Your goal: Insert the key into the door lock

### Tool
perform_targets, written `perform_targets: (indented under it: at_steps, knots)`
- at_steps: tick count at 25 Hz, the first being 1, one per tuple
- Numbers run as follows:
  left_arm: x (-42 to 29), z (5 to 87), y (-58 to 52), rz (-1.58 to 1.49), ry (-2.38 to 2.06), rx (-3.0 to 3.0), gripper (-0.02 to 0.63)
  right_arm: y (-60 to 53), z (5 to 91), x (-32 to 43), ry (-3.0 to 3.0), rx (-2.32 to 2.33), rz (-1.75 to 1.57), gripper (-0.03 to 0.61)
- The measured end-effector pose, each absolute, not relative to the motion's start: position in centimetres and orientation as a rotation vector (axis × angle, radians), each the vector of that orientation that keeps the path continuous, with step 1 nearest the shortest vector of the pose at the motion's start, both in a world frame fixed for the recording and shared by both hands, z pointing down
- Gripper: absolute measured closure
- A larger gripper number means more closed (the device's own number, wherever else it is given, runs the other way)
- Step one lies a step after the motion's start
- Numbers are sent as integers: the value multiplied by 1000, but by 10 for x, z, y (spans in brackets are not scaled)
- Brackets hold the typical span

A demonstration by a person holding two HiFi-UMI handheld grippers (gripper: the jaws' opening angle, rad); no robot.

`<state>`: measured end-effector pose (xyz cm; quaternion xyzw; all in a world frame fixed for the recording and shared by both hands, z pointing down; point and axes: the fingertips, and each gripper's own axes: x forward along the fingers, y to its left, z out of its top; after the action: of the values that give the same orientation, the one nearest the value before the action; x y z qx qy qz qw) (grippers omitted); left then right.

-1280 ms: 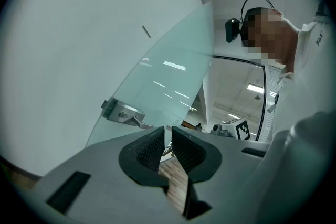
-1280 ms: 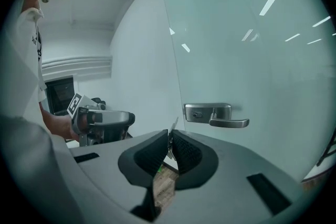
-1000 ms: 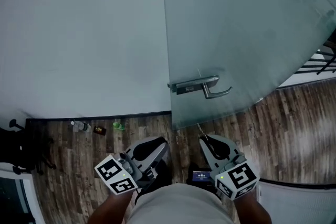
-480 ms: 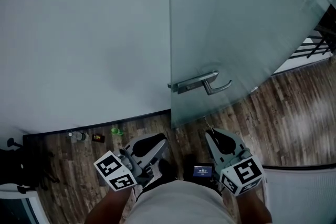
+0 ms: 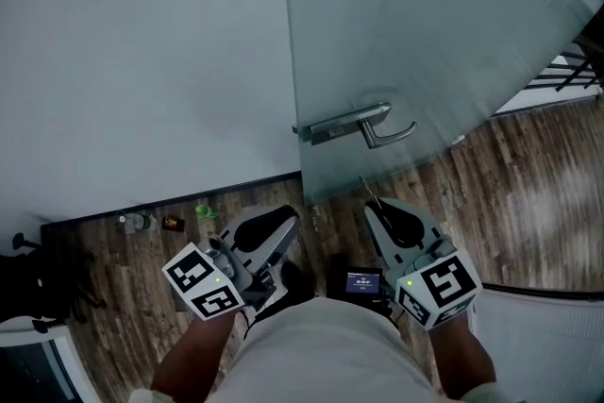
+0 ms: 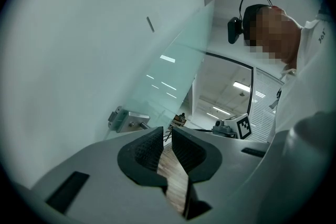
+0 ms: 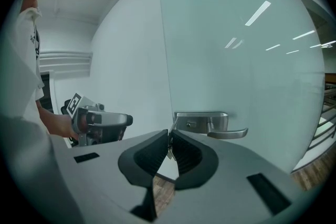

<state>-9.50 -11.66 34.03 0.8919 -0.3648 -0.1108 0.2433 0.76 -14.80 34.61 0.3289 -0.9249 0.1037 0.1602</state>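
**Holding key short of lock – right gripper loaded, left empty**

Head view: person stands facing a frosted glass door [image 5: 434, 33] with a plain pale wall [image 5: 142, 42] to its left. The door lock [image 5: 330, 129] is a metal plate at the door's left edge, and a lever handle [image 5: 392, 135] sticks out to the right of it.

Right gripper [image 5: 373, 209] is below the lock and aimed up at it in the head view. In the right gripper view its fingers [image 7: 184, 152] are pressed together on the key [image 7: 170, 145], a thin metal blade pinched between the pads with its tip poking out past them. The tip lines up near the plate's left edge in that view, but the key is not in the lock – in the head view there is clear space between key tip and plate. A small round keyhole [image 7: 191, 124] shows on the plate, left of the handle.

Left gripper [image 5: 288, 225] is held beside the right one, left of it and further from the door edge. Its fingers [image 6: 144, 147] stand a narrow slit apart with nothing between them; only floor shows through the gap.

Wood-plank floor [image 5: 528, 203] lies below. A small lit screen [image 5: 361, 281] sits at the person's waist between the two grippers. Some small items, one of them green [image 5: 204, 211], lie on the floor along the wall base.
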Motion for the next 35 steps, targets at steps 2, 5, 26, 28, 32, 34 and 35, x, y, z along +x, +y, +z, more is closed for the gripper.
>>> perform_targets:
  at_steps: [2,5,26,28,32,34,35]
  knots:
    - [-96,339,-122,-294,-1013,2444,572,-152,342,6,-2648,938,291,552]
    - [-99,338,-134,-286,-1041,2447,572,-159,337,1,-2659,926,277,551]
    - [-127,364,-197,-164,-1158,2451,571,-200,374,-23,-2606,896,294,551]
    - [-127,369,-201,-131,-1154,2456,571,-201,378,-23,-2595,898,304,551]
    - [-127,379,-210,-95,-1123,2465,555,-204,385,-22,-2575,904,324,552]
    - [-127,383,-216,-80,-1115,2464,543,-205,389,-22,-2568,905,333,552]
    - [-127,386,-219,-68,-1112,2463,532,-206,390,-23,-2565,905,337,552]
